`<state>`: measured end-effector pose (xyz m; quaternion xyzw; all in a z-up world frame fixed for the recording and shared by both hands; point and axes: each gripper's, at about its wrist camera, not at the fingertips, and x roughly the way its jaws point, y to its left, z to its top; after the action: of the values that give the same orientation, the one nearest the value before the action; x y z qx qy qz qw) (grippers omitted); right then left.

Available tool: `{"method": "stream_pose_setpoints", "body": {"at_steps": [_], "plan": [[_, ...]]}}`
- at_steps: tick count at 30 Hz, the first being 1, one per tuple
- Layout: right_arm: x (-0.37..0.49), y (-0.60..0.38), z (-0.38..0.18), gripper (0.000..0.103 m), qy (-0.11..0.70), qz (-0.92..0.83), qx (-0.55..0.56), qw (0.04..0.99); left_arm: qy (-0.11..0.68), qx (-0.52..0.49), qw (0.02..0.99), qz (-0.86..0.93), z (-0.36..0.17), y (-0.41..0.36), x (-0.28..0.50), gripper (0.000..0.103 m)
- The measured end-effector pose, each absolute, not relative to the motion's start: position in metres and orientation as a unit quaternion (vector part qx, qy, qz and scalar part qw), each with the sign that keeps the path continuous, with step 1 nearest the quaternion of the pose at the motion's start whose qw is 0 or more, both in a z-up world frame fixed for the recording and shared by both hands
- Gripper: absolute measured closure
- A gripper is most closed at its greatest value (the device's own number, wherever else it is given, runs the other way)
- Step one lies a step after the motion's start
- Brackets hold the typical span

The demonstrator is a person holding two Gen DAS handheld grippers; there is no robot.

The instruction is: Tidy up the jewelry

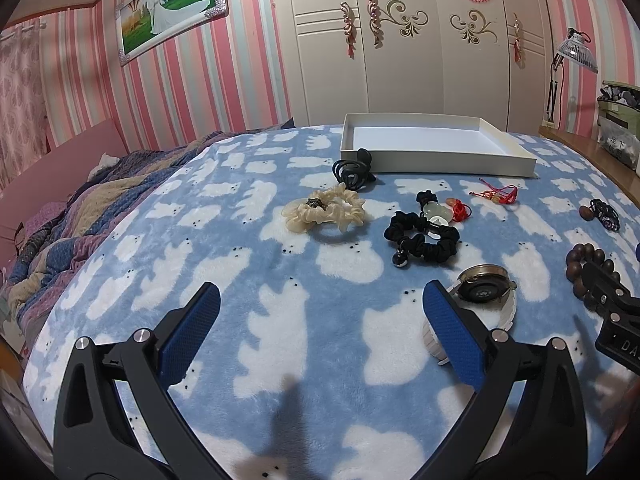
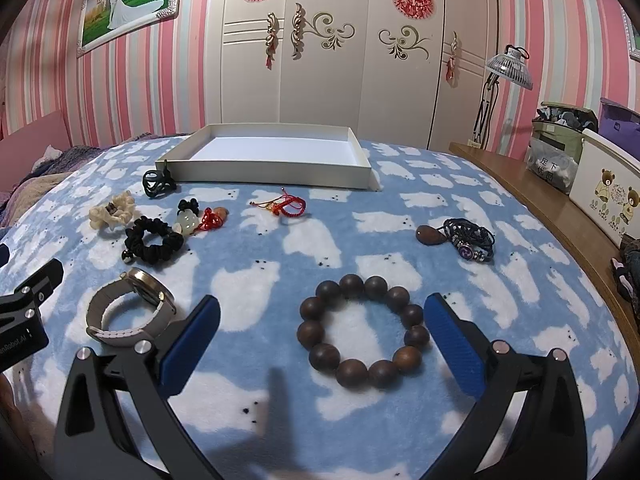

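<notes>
Dark wooden bead bracelet point(image 2: 363, 330) lies between your right gripper's point(image 2: 322, 336) wide, empty jaws; closing off-centre could drag it across the plush blue blanket point(image 2: 280, 248).

Even, fairly bright indoor light; soft shadows fall toward the cameras on the blanket point(image 1: 280, 320). Both views sharp at the centre, with heavy fisheye bending and dark corners.

Left hand-held gripper point(image 1: 320, 316) and right hand-held gripper point(image 2: 322, 320), both wide-jawed, tilted downward.
</notes>
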<state>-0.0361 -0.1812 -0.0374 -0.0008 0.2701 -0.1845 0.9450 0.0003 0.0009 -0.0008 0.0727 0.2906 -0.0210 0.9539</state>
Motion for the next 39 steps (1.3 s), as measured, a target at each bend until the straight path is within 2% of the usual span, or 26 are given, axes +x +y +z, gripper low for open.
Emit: {"method": "stream_pose_setpoints", "body": {"at_steps": [39], "plan": [[-0.0378,-0.1804,-0.0362,0.001,0.266,-0.186,-0.005,0.946,0.29,0.072,0.954,-0.021,-0.0006,0.002,0.0009,0.003]]}}
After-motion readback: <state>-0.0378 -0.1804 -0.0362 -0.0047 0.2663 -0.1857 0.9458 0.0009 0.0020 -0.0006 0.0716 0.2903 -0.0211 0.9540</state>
